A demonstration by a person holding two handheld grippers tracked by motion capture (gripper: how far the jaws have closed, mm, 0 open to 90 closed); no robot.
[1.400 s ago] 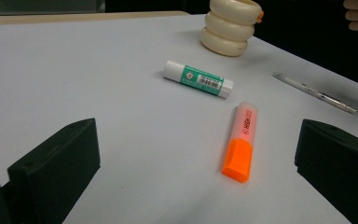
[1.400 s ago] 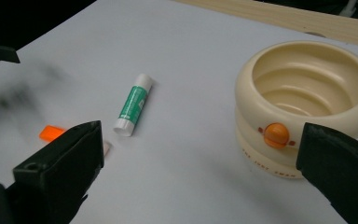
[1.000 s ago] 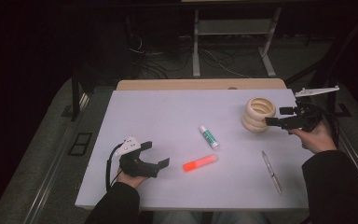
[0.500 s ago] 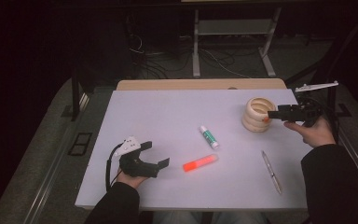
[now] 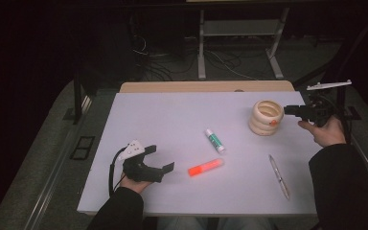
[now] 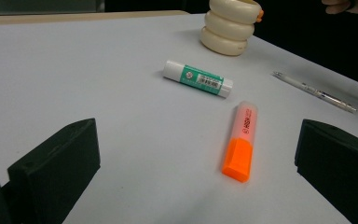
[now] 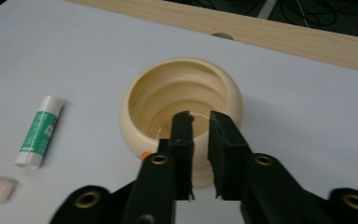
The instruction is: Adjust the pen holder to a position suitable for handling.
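From the high view, a pale lavender sheet covers the table (image 5: 182, 120), smooth and matte, with a strip of light wood along its far edge. At the right, a cream holder (image 5: 266, 117) built of stacked rounded rings, like a ribbed pot, stands upright, with a small orange spot on its right side. The right gripper (image 5: 290, 109), black and angular with a grey plate on top, reaches level from the right, its tips at the holder's rim; its jaws have just been closing. Toward the middle lie a glue stick (image 5: 215, 141) with a green label, an orange highlighter (image 5: 205, 167) and, further right, a slim pen (image 5: 279, 176), all flat and apart from each other. The left gripper (image 5: 162, 158) rests low at the near left, well away from the holder, pointing at the highlighter. In the left gripper view, its two blocky black jaws stand wide apart with nothing between the pads; the highlighter (image 6: 240, 140), translucent barrel and solid orange cap, lies just ahead, the glossy glue stick (image 6: 197, 78) beyond it, the holder (image 6: 231, 27) far off, the clear pen (image 6: 313, 91) at the right. In the right gripper view, the holder (image 7: 140, 100) shows a hollow, smooth, ridged inside; the right gripper (image 7: 200, 119) has its jaws drawn nearly together, only a narrow slit left, tips over the near rim of the opening. Whether they pinch the thin wall there I cannot tell.
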